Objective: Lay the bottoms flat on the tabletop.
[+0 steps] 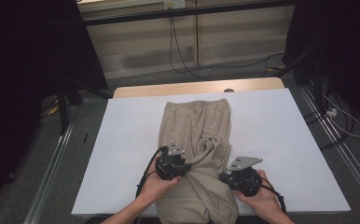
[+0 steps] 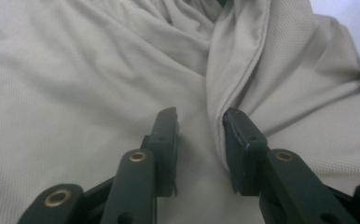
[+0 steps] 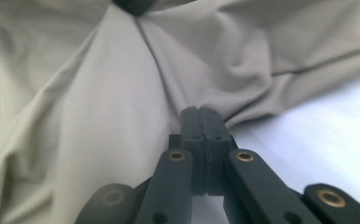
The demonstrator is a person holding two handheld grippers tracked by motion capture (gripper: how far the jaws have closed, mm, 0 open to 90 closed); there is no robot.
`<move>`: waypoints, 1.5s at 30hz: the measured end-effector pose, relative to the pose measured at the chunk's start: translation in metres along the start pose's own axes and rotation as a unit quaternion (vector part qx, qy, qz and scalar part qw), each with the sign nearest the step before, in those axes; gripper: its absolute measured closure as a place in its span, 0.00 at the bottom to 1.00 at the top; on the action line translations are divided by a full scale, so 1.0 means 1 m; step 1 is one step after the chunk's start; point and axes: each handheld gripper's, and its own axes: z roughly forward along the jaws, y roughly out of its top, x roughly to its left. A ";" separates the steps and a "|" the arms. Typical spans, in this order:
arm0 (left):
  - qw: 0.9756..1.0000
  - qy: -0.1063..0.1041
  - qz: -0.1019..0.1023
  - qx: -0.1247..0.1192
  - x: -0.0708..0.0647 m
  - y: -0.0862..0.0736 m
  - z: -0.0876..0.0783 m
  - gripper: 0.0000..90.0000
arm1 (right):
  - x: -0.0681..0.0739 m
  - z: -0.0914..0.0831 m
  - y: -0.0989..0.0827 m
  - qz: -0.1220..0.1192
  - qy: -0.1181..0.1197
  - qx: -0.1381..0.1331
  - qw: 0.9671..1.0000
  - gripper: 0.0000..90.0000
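Observation:
A beige garment [image 1: 197, 121] lies lengthwise down the middle of the white table [image 1: 271, 130], flat at the far end and bunched into folds near me. At the bunched part's left side sits my left gripper [image 1: 186, 166]. In its own view the left gripper [image 2: 200, 116] stands open over the cloth [image 2: 75, 70], with a hemmed fold against the right jaw's inner face. My right gripper [image 1: 223, 177] is at the cloth's right edge. Its jaws [image 3: 200, 111] are pressed together on that edge, and creases in the cloth [image 3: 75, 93] run into the tips.
The garment's near end hangs over the table's front edge. Bare white tabletop [image 3: 318, 130] lies on both sides of the garment. A wooden strip [image 1: 192, 87] borders the far edge. Cables [image 1: 183, 60] and metal rails [image 1: 52, 158] are on the floor around the table.

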 end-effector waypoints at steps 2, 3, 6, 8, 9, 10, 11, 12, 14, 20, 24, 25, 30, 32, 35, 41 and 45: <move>1.000 -0.002 0.007 0.000 -0.004 0.002 0.003 0.75 | -0.004 -0.009 -0.003 0.004 -0.001 -0.003 1.000 1.00; 1.000 -0.004 0.007 -0.001 -0.005 0.003 0.005 0.76 | -0.007 -0.015 -0.006 0.005 -0.006 -0.002 1.000 1.00; 0.999 -0.027 0.016 -0.002 -0.018 0.009 0.011 0.82 | -0.013 -0.029 -0.013 0.009 -0.014 -0.006 1.000 1.00; 0.998 -0.057 0.023 -0.007 -0.029 0.014 0.012 0.96 | -0.017 -0.039 -0.019 0.008 -0.016 -0.006 1.000 1.00; 0.998 -0.062 0.027 -0.006 -0.033 0.016 0.012 0.99 | -0.018 -0.046 -0.023 0.005 -0.024 -0.005 1.000 1.00; 0.997 -0.071 0.036 -0.007 -0.040 0.020 0.013 0.99 | -0.020 -0.050 -0.026 0.005 -0.027 -0.004 1.000 1.00; 0.996 -0.073 0.041 -0.009 -0.044 0.021 0.015 0.99 | -0.024 -0.056 -0.032 0.005 -0.038 -0.002 0.999 1.00; 0.996 -0.073 0.048 -0.008 -0.047 0.024 0.017 1.00 | -0.026 -0.060 -0.035 0.009 -0.045 -0.002 0.999 1.00; 0.996 -0.074 0.045 -0.011 -0.052 0.029 0.022 1.00 | -0.034 -0.068 -0.039 0.019 -0.060 -0.012 0.998 1.00; 0.998 -0.046 0.026 -0.045 -0.043 0.058 0.026 1.00 | -0.065 -0.083 -0.026 0.041 -0.106 -0.058 0.992 1.00; 0.999 -0.036 0.002 -0.021 -0.031 0.057 0.037 1.00 | -0.078 -0.076 -0.019 0.051 -0.110 -0.064 0.991 1.00; 0.999 -0.039 -0.003 -0.010 -0.029 0.056 0.041 1.00 | -0.079 -0.071 -0.020 0.051 -0.107 -0.058 0.991 0.99; 0.999 -0.033 -0.013 -0.003 -0.028 0.049 0.040 0.81 | -0.069 -0.062 -0.024 0.047 -0.113 -0.036 0.992 0.76; 1.000 -0.027 0.003 -0.013 -0.032 0.048 0.031 0.73 | -0.065 -0.069 -0.023 0.050 -0.116 -0.051 0.991 0.69; 0.999 -0.029 0.030 -0.035 -0.043 0.042 0.017 0.65 | -0.054 -0.076 -0.024 0.040 -0.083 -0.063 0.994 0.73; 0.990 -0.091 0.099 -0.030 -0.075 0.031 0.019 0.73 | -0.032 -0.051 -0.025 0.008 -0.028 -0.012 1.000 0.73; 0.988 -0.089 0.124 -0.011 -0.083 0.028 0.035 0.62 | -0.036 -0.035 -0.026 0.014 -0.023 0.012 1.000 0.65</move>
